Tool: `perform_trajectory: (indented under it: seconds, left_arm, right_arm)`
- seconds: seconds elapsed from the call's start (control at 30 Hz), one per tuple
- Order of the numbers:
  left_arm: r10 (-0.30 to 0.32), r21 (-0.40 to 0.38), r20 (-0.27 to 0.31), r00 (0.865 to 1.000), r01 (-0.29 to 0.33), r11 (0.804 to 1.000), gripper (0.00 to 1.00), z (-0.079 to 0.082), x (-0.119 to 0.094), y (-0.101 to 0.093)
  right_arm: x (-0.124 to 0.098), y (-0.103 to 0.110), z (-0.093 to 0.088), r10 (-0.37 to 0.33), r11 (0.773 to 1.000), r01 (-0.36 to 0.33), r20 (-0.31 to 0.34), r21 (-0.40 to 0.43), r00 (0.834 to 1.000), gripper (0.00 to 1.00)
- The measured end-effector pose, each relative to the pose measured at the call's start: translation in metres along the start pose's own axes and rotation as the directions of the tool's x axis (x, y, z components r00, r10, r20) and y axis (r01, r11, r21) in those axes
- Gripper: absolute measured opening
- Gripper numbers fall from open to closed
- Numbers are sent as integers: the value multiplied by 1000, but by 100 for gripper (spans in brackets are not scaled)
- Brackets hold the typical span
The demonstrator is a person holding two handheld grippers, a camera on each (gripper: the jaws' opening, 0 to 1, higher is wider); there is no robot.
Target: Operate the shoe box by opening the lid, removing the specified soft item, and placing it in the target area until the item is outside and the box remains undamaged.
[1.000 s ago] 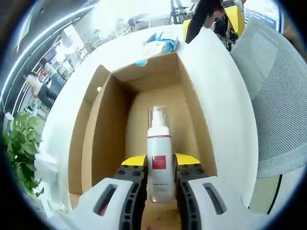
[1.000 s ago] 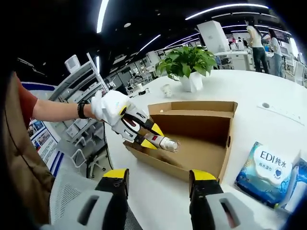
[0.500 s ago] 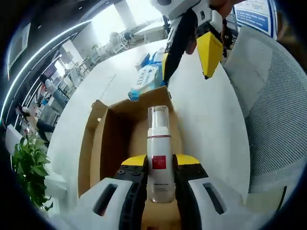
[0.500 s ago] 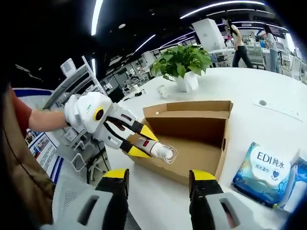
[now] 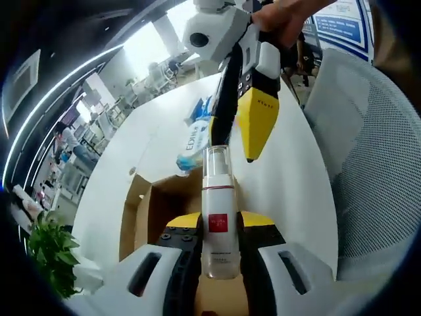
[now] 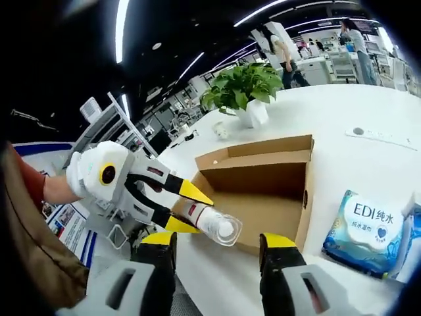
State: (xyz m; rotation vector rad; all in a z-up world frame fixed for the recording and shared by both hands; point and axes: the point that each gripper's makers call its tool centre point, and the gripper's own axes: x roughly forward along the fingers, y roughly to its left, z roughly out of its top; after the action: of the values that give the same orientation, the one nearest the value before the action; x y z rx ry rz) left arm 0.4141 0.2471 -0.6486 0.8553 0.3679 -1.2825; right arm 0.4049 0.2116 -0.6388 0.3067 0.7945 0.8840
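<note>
My left gripper [image 5: 218,222] is shut on a white pump bottle [image 5: 218,210] with a clear cap and a red label, holding it above the open cardboard shoe box [image 5: 146,209]. In the right gripper view the left gripper [image 6: 176,205] sticks out over the box's near wall, and the bottle [image 6: 212,224] points its cap at the camera. The box [image 6: 263,187] stands on the white table with its lid folded back. My right gripper [image 6: 218,242] is open with nothing between its jaws, just in front of the bottle's cap. Its yellow fingertips [image 5: 255,118] hang right above the cap in the left gripper view.
A blue and white pack of wet wipes [image 6: 370,227] lies on the table beside the box, also seen as the wipes pack [image 5: 197,135]. A potted plant [image 6: 245,84] stands behind the box. A grey mesh chair [image 5: 375,158] stands at the table's edge. People stand far back.
My left gripper has lifted the bottle up out of the box and toward the right gripper. The right gripper now sits much closer to the bottle's cap.
</note>
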Motion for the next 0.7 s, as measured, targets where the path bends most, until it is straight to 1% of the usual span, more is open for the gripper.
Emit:
perform_trajectory:
  seconds: [0.17, 0.27, 0.33, 0.47, 0.57, 0.67, 0.7]
  left_arm:
    - [-2, 28, 13, 1000, 1, 1000, 20, 10, 0, -3]
    - [-2, 82, 1, 1000, 2, 997, 20, 11, 0, -5]
    - [-8, 87, 5, 1000, 7, 996, 20, 13, -1, -7]
    - [-8, 104, 12, 1000, 7, 995, 20, 19, -2, -9]
    - [-9, 118, 14, 1000, 7, 993, 20, 21, -2, -9]
    - [-13, 134, 18, 1000, 10, 991, 20, 25, -3, -11]
    - [-14, 141, 18, 1000, 11, 990, 20, 26, -3, -12]
  right_arm:
    - [0, 2, 0, 17, 1000, -17, 1, 25, 1000, 47]
    - [-1, 2, 1, 32, 998, -32, 8, 55, 999, 43]
    - [-2, 5, 0, 57, 994, -59, 19, 97, 998, 39]
    - [-1, 9, -3, 74, 989, -76, 22, 128, 997, 38]
    - [0, 13, -3, 91, 984, -95, 32, 153, 995, 34]
    - [-1, 18, 0, 110, 974, -120, 61, 194, 992, 29]
    - [-1, 18, 0, 106, 971, -118, 66, 207, 992, 26]
